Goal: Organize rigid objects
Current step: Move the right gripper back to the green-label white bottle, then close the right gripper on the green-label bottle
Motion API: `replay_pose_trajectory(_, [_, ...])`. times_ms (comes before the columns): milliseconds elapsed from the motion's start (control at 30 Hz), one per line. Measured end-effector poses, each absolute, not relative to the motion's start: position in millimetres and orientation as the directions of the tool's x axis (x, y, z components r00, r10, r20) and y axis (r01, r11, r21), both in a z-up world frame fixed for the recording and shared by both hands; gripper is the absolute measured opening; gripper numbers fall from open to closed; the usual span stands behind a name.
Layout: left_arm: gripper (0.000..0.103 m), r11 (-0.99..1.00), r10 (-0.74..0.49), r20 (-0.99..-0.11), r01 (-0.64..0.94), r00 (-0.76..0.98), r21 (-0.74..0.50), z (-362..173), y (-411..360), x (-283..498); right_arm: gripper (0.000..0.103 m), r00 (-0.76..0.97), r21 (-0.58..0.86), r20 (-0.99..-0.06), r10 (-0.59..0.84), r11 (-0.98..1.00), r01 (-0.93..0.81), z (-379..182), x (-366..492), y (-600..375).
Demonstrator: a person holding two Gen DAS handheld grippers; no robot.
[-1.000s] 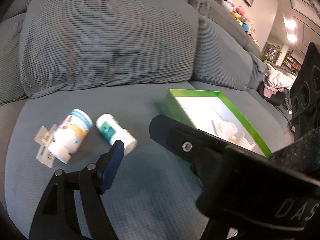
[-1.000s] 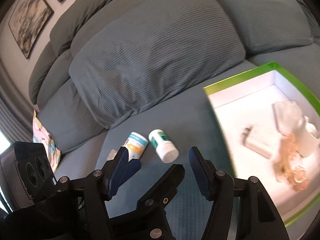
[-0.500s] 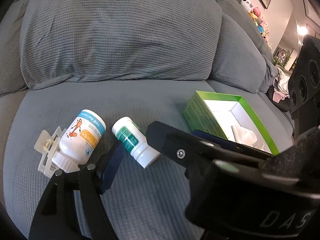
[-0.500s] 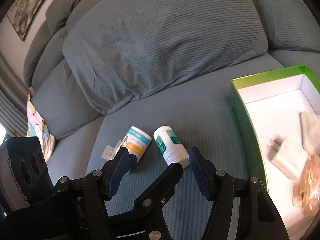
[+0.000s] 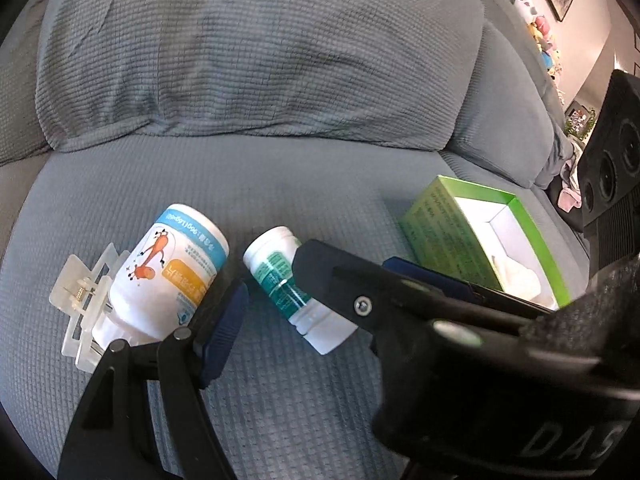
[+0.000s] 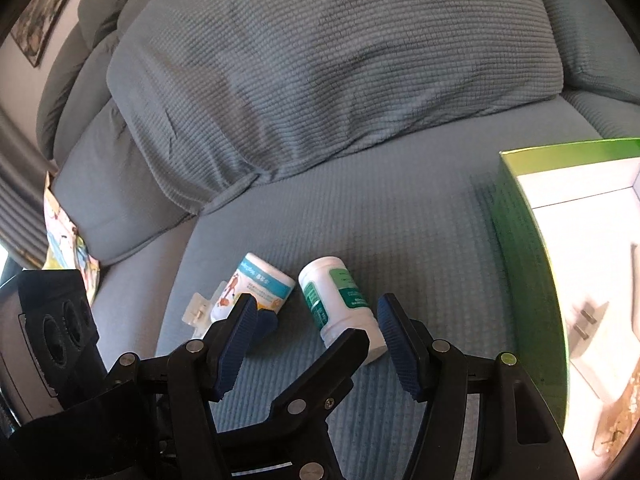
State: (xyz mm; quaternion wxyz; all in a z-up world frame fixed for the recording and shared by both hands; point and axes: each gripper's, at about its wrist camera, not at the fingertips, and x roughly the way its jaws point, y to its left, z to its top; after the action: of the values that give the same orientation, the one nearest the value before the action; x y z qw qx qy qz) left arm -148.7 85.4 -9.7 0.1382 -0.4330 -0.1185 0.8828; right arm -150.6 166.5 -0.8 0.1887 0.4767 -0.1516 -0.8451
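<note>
My right gripper (image 6: 316, 320) stands spread and empty over the green-label bottle (image 6: 340, 300), which lies on the sofa seat (image 6: 400, 220). My left gripper (image 5: 312, 296) is spread too, holding nothing. The blue-banded bottle (image 5: 176, 272) shows a cartoon giraffe; its small print is unreadable. The green box (image 5: 452, 236) sits apart.

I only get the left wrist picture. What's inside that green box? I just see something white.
Observer: A white plug with two metal prongs lies on the floor of the box.
Operator: Is the right tool gripping anything?
Observer: No. The right tool is open, with the green-label bottle showing between its fingers.
Operator: Anything at the sofa's other end?
Observer: Something colourful and printed leans there.
</note>
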Motion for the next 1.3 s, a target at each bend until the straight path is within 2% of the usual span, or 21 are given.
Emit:
replay_pose_trajectory(600, [0.069,-0.924,0.371,-0.771,-0.119,-0.517,-0.364,-33,81,-166,0.065,-0.411,0.470,-0.770,-0.488,-0.869,0.151,-37,-162,161])
replay_pose_trajectory(1300, [0.063,-0.909,0.405,-0.742,-0.142,-0.534,-0.393,-41,99,-165,0.065,-0.387,0.536,-0.758,-0.525,-0.840,0.089,-54,-164,174])
